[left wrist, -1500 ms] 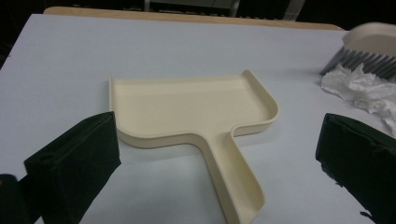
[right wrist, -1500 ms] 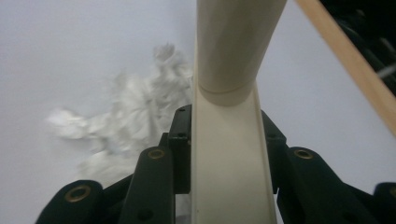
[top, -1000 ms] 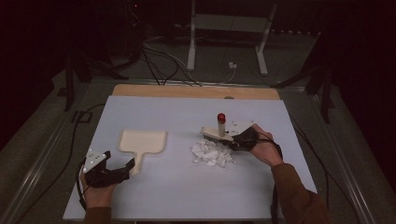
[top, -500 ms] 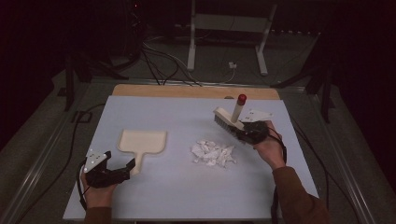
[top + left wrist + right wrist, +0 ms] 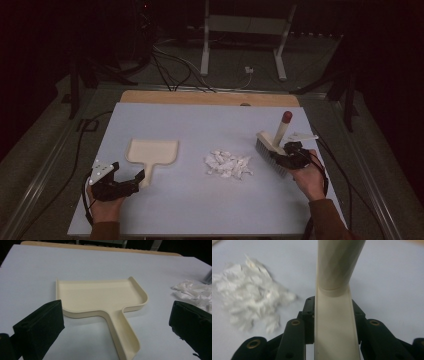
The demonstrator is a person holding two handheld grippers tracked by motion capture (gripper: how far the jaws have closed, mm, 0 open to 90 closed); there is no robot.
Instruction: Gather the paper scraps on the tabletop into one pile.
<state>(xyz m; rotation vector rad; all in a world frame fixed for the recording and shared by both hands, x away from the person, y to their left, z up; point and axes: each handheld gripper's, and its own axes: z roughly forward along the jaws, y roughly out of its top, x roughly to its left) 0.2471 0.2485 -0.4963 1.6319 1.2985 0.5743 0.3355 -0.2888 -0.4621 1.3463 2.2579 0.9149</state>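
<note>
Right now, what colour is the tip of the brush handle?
Dark red, on the cream brush handle; the tip shows best in the high view.

I can read no text, label, brand, number or sign anywhere from here. The cream plastic dustpan (image 5: pixel 100 298) is plain all over, tray and handle alike. The cream hand brush with the red-tipped handle (image 5: pixel 276 141) carries no marking that I can make out, and its handle, seen close in the right gripper view, is bare. The heap of torn white paper scraps (image 5: pixel 227 164), just right of the dustpan, shows no print. The pale blue surface (image 5: pixel 200 125) under the dustpan bears no lettering either.
</note>
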